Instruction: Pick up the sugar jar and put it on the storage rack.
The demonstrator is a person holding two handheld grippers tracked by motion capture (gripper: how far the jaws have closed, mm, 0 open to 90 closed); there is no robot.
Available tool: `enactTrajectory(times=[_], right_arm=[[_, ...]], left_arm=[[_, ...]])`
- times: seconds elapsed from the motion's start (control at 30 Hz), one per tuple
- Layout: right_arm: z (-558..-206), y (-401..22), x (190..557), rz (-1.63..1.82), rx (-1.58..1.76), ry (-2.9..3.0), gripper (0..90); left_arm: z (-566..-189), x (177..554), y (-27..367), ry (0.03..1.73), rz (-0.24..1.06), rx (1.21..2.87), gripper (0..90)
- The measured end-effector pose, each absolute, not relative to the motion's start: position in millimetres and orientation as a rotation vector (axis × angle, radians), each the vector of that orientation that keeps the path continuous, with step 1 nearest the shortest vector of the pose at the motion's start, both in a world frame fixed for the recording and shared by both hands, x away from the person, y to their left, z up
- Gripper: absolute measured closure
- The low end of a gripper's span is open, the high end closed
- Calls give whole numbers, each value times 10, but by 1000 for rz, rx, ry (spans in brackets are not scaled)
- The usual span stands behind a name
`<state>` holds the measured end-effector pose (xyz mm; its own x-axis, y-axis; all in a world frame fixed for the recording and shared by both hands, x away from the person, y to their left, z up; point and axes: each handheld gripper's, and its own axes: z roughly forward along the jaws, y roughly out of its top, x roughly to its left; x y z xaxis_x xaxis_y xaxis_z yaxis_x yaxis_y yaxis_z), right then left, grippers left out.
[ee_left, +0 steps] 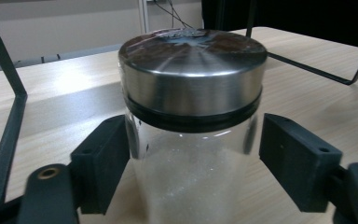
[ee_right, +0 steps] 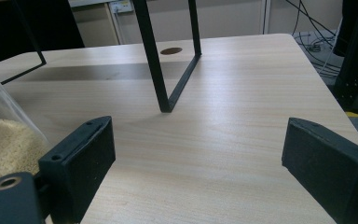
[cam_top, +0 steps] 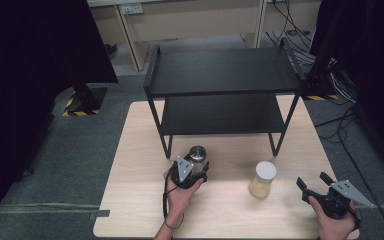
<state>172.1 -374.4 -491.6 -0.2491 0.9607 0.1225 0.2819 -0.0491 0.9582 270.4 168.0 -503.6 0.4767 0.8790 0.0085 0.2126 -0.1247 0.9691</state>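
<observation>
A clear glass jar with a brushed-metal lid (cam_top: pixel 197 152) (ee_left: pixel 191 70) stands on the table just in front of the rack's left leg, holding a white powder. My left gripper (cam_top: pixel 197 162) (ee_left: pixel 193 154) has its jaws either side of the glass below the lid. The left pad (ee_left: pixel 107 158) is at the glass and the right pad (ee_left: pixel 293 158) stands a sliver off it. My right gripper (cam_top: pixel 311 180) (ee_right: pixel 196 154) rests open near the table's front right corner with only bare wood between its jaws. A white-lidded jar of yellowish grains (cam_top: pixel 263 179) (ee_right: pixel 0 140) stands to its left.
A black two-shelf metal rack (cam_top: pixel 222 70) stands at the back of the light wooden table (cam_top: pixel 130 200), with both shelves bare. Its right front leg (ee_right: pixel 161 70) rises ahead of my right gripper. Cables and dark stands lie on the floor around the table.
</observation>
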Motion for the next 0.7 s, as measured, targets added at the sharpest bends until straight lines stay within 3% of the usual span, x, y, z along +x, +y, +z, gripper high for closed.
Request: enactTrajectory(times=[0.13, 0.7], right_arm=[[-4917, -3746, 1720, 1333, 1344, 1577, 97], [-4918, -3749, 1721, 1336, 1345, 1576, 96]], left_arm=[[-5032, 2727, 1679, 966, 756, 1625, 297], [-5035, 2676, 1692, 936, 761, 1601, 304]])
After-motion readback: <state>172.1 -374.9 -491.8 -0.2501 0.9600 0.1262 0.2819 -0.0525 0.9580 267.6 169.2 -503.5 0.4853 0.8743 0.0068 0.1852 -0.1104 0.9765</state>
